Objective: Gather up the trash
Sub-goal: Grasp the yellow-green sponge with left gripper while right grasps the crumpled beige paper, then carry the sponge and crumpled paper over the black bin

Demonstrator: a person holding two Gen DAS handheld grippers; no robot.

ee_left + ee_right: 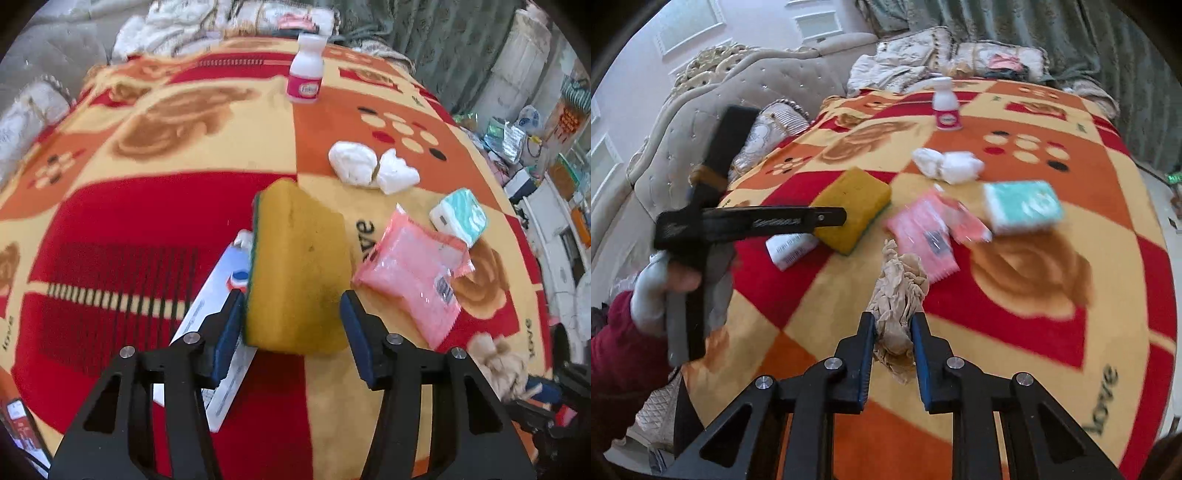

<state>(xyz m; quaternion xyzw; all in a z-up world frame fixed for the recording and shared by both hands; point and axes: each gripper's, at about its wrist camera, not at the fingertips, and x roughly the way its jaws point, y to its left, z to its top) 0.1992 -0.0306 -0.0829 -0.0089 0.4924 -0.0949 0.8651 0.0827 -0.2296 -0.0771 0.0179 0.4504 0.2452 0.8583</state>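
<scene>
My right gripper (893, 319) is shut on a crumpled brown paper wad (899, 291), held just above the patterned blanket (1015, 332). The same brown wad (498, 360) shows at the lower right of the left wrist view. My left gripper (291, 299) stands open around a yellow sponge (299, 266) with a green side; its pads sit right at the sponge's sides without squeezing it. The sponge (855, 206) leans on a white tube (792, 249). Two white crumpled tissues (373, 168) lie further back in the middle.
A pink packet (410, 280) and a teal tissue pack (460, 216) lie right of the sponge. A white bottle (306, 70) with a pink label stands at the blanket's far end. Pillows (916, 62) and an upholstered headboard (713, 96) border the bed. A gloved hand (653, 291) holds the left gripper.
</scene>
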